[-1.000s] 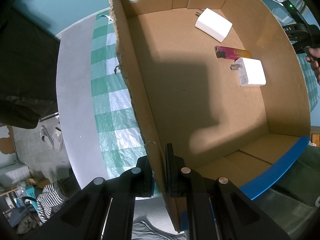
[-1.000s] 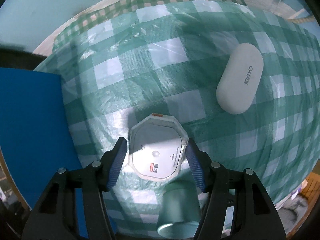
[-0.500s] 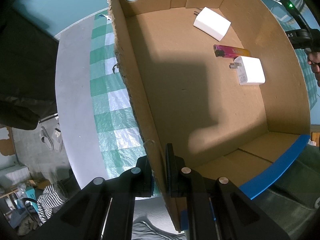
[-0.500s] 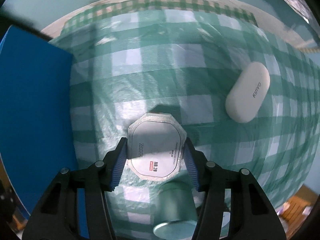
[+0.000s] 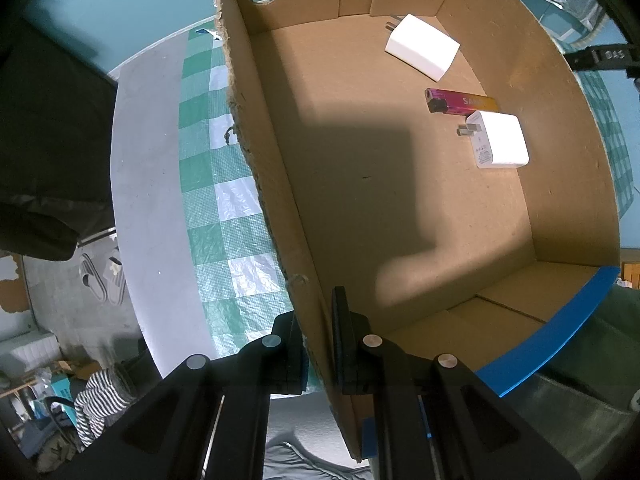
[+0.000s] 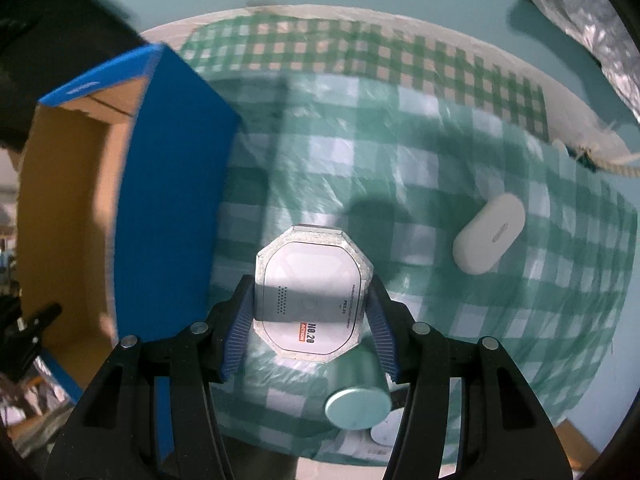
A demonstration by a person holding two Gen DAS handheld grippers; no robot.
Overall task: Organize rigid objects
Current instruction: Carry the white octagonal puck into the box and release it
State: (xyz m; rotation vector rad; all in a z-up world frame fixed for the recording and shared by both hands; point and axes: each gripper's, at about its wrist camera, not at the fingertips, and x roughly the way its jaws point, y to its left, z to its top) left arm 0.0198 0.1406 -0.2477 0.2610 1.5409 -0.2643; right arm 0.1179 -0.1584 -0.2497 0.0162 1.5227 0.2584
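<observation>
Between ribbed blue pads [image 6: 240, 332] — glossy octagonal case [image 6: 312, 296], right gripper [image 6: 310, 330] clamped.

Two chargers [image 5: 422, 47] and lighter [image 5: 460, 101] lying in box [image 5: 568, 184]; box sitting on worktop [image 6: 420, 168], left of oval case [image 6: 489, 240].

Dim teal-tinted light, broad soft shadow across the cardboard box [image 5: 400, 184] floor, right view motion-blurred, fisheye-bent edges

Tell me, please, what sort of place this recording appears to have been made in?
Probably a room in a home, or an informal workspace. A table wears a green checked cloth, slippers lie on a tiled floor, and clutter is piled in the corner. The walls are teal.
</observation>
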